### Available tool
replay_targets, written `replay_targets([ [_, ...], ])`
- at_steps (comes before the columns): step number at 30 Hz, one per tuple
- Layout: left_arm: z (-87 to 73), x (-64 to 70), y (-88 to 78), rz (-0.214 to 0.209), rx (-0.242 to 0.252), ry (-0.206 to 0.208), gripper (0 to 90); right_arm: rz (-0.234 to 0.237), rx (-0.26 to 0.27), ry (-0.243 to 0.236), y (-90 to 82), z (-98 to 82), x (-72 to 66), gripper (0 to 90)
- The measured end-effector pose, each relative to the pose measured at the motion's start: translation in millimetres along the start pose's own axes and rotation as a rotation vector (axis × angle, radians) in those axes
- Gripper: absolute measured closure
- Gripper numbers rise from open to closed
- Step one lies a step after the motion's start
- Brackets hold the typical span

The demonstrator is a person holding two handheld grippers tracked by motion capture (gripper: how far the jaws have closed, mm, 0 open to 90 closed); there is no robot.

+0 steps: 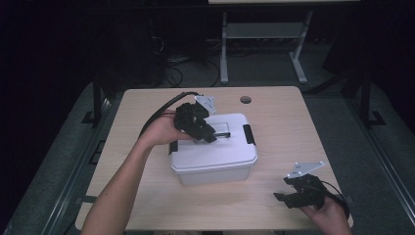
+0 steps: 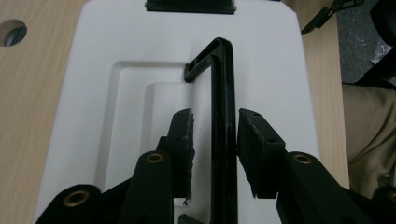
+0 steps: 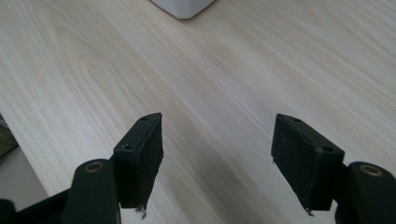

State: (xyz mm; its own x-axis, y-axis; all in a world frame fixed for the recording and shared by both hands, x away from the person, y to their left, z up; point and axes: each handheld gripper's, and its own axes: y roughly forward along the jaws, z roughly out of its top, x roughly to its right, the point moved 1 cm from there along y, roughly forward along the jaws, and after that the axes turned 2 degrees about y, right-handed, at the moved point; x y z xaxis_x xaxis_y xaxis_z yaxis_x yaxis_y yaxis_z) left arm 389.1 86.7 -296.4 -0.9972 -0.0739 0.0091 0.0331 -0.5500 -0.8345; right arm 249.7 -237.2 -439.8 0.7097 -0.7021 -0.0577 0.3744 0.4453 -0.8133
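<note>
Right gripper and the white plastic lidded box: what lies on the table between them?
Nothing: in the high view, bare light wood table separates the right gripper from the white plastic lidded box. The right gripper view shows the same.

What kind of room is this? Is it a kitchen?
Probably not a kitchen; it looks like a lab or workshop. A light wooden table with a cable hole holds a white plastic lidded box, and tangled black cables lie on the dark floor behind.
</note>
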Motion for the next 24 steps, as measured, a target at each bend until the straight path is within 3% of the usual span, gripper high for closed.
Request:
replay_targets([
  [8, -3.8, 8.2, -7.6, 0.011, 0.0, -0.004, 61.1, 0.001, -0.004, -0.01, 1.7, 2.0, -2.8, 33.3],
  [24, -26.9, 8.7, -27.3, 0.06, 0.016, -0.051, 53.4, 0.002, -0.013, -0.021, 5.4, 6.4, -3.6, 33.1],
])
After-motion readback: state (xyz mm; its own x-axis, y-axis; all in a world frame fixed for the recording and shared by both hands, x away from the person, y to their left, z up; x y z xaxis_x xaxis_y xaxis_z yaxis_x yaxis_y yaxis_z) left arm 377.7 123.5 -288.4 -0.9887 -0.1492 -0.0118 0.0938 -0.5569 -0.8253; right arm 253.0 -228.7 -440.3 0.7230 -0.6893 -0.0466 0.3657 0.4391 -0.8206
